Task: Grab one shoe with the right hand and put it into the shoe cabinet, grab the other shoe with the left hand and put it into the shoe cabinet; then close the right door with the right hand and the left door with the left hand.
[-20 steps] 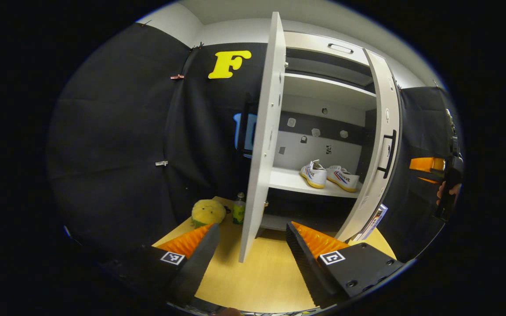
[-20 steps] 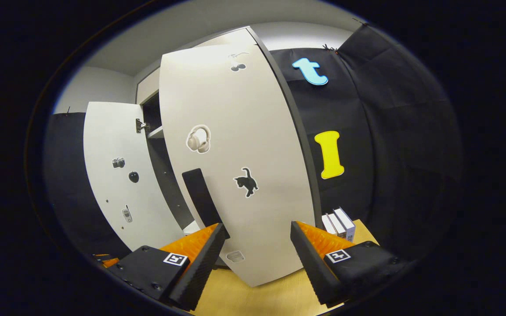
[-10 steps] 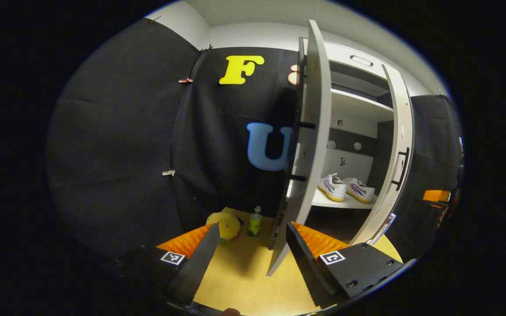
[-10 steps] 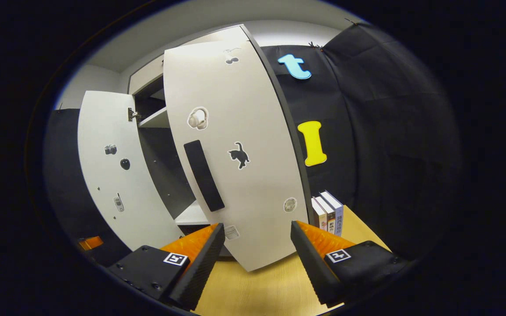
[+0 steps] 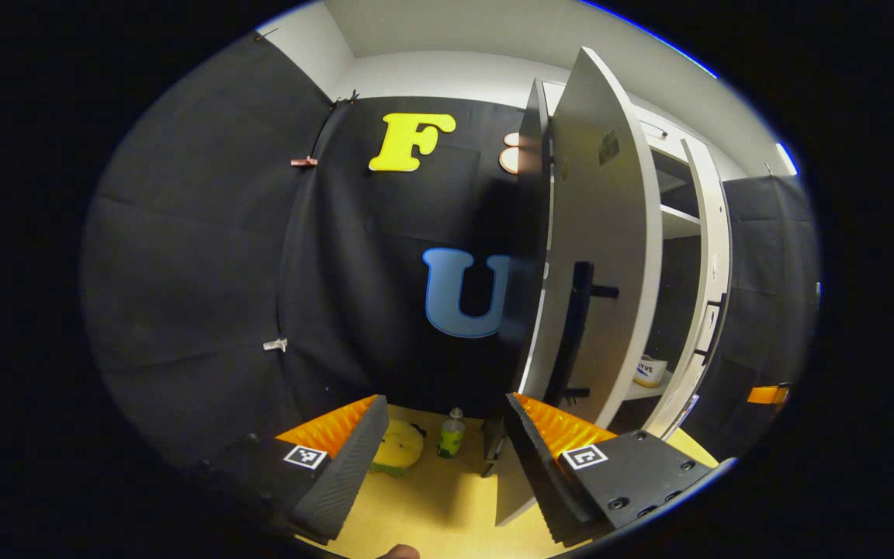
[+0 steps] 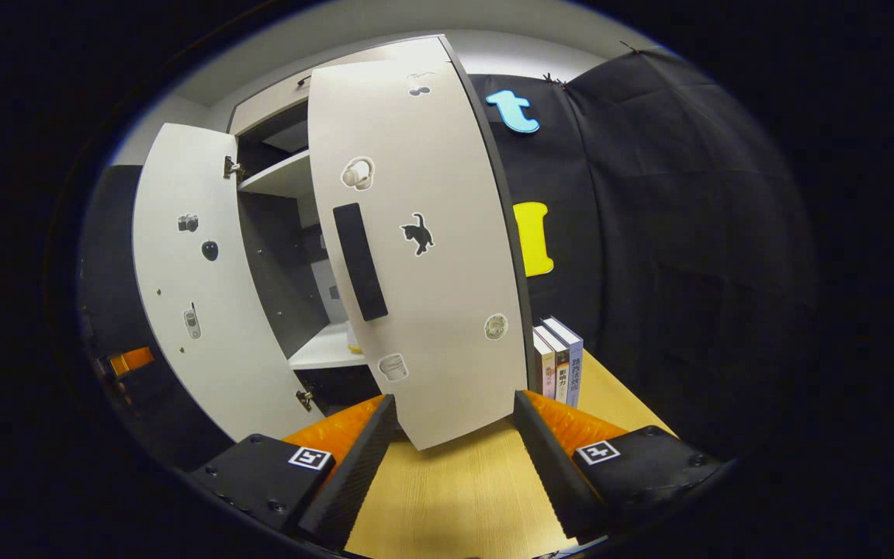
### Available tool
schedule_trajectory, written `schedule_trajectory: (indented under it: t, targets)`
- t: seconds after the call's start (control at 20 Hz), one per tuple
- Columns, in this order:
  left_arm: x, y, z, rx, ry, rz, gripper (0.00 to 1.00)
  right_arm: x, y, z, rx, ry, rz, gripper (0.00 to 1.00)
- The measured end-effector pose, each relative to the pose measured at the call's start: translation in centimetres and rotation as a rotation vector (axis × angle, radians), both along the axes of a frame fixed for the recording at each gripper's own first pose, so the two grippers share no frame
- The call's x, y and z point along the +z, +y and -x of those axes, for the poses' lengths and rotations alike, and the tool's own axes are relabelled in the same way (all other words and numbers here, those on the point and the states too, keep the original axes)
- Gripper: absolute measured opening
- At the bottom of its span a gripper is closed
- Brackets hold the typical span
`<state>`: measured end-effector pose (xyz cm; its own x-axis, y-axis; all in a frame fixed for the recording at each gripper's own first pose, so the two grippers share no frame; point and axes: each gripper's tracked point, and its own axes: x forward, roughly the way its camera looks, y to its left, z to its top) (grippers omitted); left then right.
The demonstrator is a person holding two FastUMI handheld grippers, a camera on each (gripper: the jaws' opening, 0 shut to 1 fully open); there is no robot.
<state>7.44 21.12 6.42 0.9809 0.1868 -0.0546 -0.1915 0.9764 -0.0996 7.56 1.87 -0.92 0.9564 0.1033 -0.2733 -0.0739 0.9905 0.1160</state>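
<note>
Both cabinet doors have swung further toward closing, left door (image 5: 602, 256) and right door (image 6: 424, 233) ajar, while left tongs (image 5: 439, 458) and right tongs (image 6: 455, 458) gape wide, empty.

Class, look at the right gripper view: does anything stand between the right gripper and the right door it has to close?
Nothing visible does. The open right gripper faces the right door directly, with only bare tabletop between them.

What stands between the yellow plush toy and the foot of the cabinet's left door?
In the left gripper view, a small green-labelled bottle stands on the wooden floor between the yellow plush toy and the left door.
</note>
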Motion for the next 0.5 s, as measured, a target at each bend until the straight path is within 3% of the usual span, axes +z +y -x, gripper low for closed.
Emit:
schedule_trajectory:
  t: [0.25,0.5]
  targets:
    - [1.8,1.0,-3.4,-0.018,-0.019,-0.046,0.92,-1.4,-0.7,2.0,-0.025,0.036,0.012,0.98]
    - [3.2,-0.5,-5.6,-0.089,-0.042,-0.028,0.94,-1.8,-2.9,2.9,-0.086,0.044,-0.021,0.98]
